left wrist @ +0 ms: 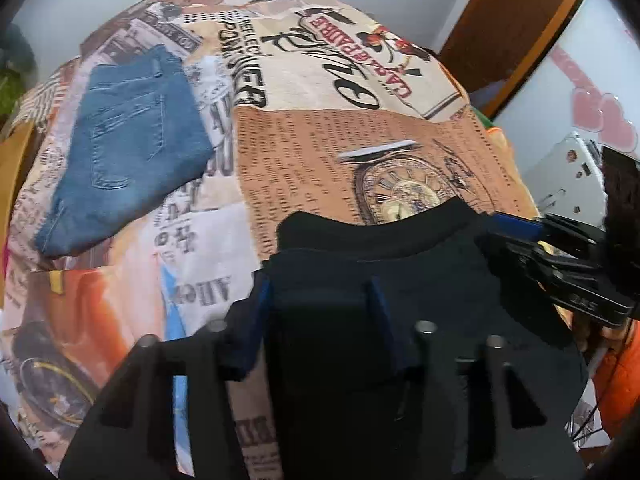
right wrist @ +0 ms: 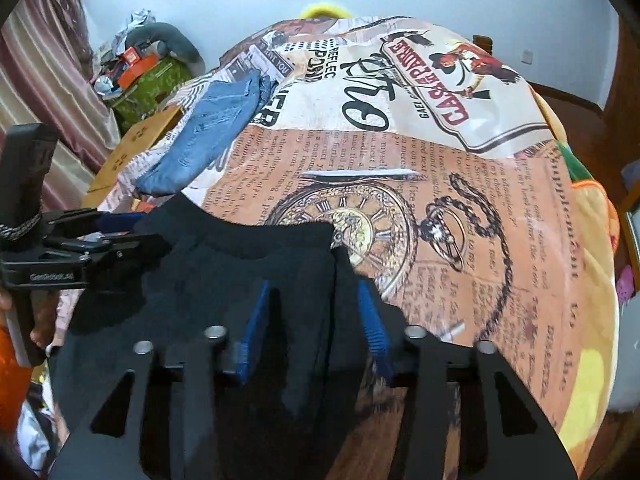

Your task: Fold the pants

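Note:
Black pants [left wrist: 420, 276] hang between my two grippers above the printed bedspread [left wrist: 304, 148]. My left gripper [left wrist: 320, 292] is shut on the pants' left top edge, blue pads pressing the cloth. My right gripper [right wrist: 312, 304] is shut on the right top edge of the same pants [right wrist: 248, 272]. The right gripper shows at the right of the left wrist view [left wrist: 552, 256]; the left gripper shows at the left of the right wrist view [right wrist: 92, 240]. The pants' lower part is hidden below the grippers.
Folded blue jeans [left wrist: 128, 152] lie on the bedspread's far left, also in the right wrist view [right wrist: 208, 136]. A cluttered green box [right wrist: 148, 80] and curtain stand left of the bed. A wooden door [left wrist: 512, 28] and a white device [left wrist: 564, 172] are at right.

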Demonstrator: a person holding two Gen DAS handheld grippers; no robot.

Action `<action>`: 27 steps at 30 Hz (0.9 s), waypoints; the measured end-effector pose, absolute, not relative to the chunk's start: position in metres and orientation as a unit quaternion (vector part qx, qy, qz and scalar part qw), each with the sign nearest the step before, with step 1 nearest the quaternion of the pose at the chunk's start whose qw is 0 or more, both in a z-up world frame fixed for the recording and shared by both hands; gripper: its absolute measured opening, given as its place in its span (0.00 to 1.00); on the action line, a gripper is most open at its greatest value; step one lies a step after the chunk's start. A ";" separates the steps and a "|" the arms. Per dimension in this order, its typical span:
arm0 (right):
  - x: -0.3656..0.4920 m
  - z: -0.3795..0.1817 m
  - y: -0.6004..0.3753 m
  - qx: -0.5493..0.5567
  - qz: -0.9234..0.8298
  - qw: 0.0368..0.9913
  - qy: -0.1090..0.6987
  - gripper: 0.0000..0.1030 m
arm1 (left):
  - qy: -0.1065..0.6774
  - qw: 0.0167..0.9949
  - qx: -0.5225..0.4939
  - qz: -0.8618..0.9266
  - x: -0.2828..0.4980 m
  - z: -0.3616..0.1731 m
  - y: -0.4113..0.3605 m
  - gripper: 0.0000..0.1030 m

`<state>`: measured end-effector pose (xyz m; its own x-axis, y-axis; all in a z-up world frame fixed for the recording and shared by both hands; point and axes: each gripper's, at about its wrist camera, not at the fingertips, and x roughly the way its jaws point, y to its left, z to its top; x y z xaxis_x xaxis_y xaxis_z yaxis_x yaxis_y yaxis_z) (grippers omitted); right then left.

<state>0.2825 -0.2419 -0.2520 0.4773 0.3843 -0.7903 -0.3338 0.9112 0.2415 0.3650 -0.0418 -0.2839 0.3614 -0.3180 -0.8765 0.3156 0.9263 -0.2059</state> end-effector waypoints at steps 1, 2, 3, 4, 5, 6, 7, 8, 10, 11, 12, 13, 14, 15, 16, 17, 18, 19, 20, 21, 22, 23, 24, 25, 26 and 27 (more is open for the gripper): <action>0.282 -0.252 -0.241 0.025 0.214 0.860 0.462 0.21 | 0.527 0.828 0.004 -0.192 0.365 -0.283 -0.044 0.44; 0.282 -0.252 -0.240 0.021 0.217 0.862 0.458 0.17 | 0.523 0.830 0.013 -0.193 0.364 -0.282 -0.046 0.43; 0.281 -0.251 -0.238 0.013 0.218 0.865 0.452 0.16 | 0.522 0.830 0.022 -0.193 0.364 -0.281 -0.048 0.42; 0.279 -0.250 -0.237 0.006 0.220 0.868 0.446 0.14 | 0.523 0.830 0.033 -0.194 0.365 -0.279 -0.051 0.41; 0.277 -0.248 -0.236 -0.002 0.220 0.870 0.441 0.13 | 0.519 0.831 0.040 -0.197 0.365 -0.277 -0.053 0.41; 0.274 -0.245 -0.235 -0.011 0.217 0.875 0.432 0.12 | 0.515 0.833 0.046 -0.198 0.365 -0.274 -0.055 0.40; 0.274 -0.243 -0.235 -0.019 0.213 0.879 0.427 0.12 | 0.512 0.834 0.053 -0.199 0.367 -0.273 -0.057 0.40; 0.273 -0.242 -0.234 -0.028 0.208 0.882 0.421 0.12 | 0.510 0.835 0.055 -0.199 0.368 -0.273 -0.057 0.40; 0.278 -0.244 -0.232 -0.043 0.198 0.884 0.422 0.11 | 0.515 0.833 0.048 -0.196 0.374 -0.279 -0.058 0.41; 0.280 -0.248 -0.232 -0.047 0.194 0.882 0.426 0.11 | 0.525 0.828 0.041 -0.193 0.378 -0.286 -0.057 0.41; 0.283 -0.254 -0.230 -0.055 0.192 0.878 0.435 0.11 | 0.532 0.824 0.035 -0.191 0.382 -0.290 -0.057 0.43; 0.284 -0.257 -0.229 -0.063 0.190 0.875 0.440 0.12 | 0.540 0.819 0.030 -0.192 0.384 -0.294 -0.056 0.44; 0.286 -0.261 -0.228 -0.070 0.190 0.872 0.447 0.12 | 0.546 0.815 0.025 -0.195 0.386 -0.295 -0.055 0.45; 0.286 -0.261 -0.228 -0.070 0.190 0.869 0.453 0.12 | 0.549 0.813 0.020 -0.195 0.387 -0.294 -0.053 0.47; 0.286 -0.258 -0.230 -0.066 0.189 0.867 0.456 0.13 | 0.551 0.811 0.015 -0.194 0.387 -0.290 -0.051 0.47; 0.285 -0.254 -0.232 -0.061 0.189 0.866 0.459 0.14 | 0.550 0.813 0.015 -0.190 0.384 -0.282 -0.049 0.47; 0.283 -0.248 -0.234 -0.055 0.188 0.865 0.462 0.15 | 0.546 0.817 0.021 -0.183 0.382 -0.274 -0.047 0.47; 0.280 -0.243 -0.235 -0.052 0.185 0.865 0.463 0.15 | 0.538 0.825 0.032 -0.173 0.378 -0.265 -0.047 0.48; 0.277 -0.236 -0.236 -0.051 0.182 0.866 0.463 0.15 | 0.526 0.833 0.044 -0.165 0.373 -0.254 -0.045 0.48; 0.271 -0.228 -0.237 -0.052 0.181 0.868 0.460 0.15 | 0.514 0.841 0.051 -0.163 0.367 -0.242 -0.043 0.48; 0.266 -0.222 -0.238 -0.053 0.183 0.869 0.456 0.17 | 0.505 0.847 0.053 -0.161 0.361 -0.232 -0.040 0.51; 0.261 -0.216 -0.238 -0.055 0.186 0.871 0.451 0.18 | 0.493 0.854 0.054 -0.159 0.353 -0.220 -0.037 0.52; 0.254 -0.209 -0.237 -0.056 0.189 0.874 0.445 0.23 | 0.485 0.858 0.053 -0.159 0.346 -0.212 -0.035 0.56; 0.244 -0.201 -0.236 -0.058 0.194 0.877 0.436 0.29 | 0.477 0.863 0.053 -0.161 0.340 -0.205 -0.033 0.60; 0.238 -0.196 -0.234 -0.060 0.198 0.879 0.430 0.31 | 0.469 0.867 0.055 -0.162 0.331 -0.199 -0.032 0.62; 0.229 -0.190 -0.232 -0.061 0.203 0.881 0.423 0.35 | 0.462 0.870 0.057 -0.165 0.322 -0.195 -0.031 0.64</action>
<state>0.2289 -0.2317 -0.1902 0.5603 0.3067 -0.7694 -0.4096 0.9100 0.0644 0.3218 -0.0315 -0.1949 0.5191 -0.2332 -0.8223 0.3394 0.9392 -0.0521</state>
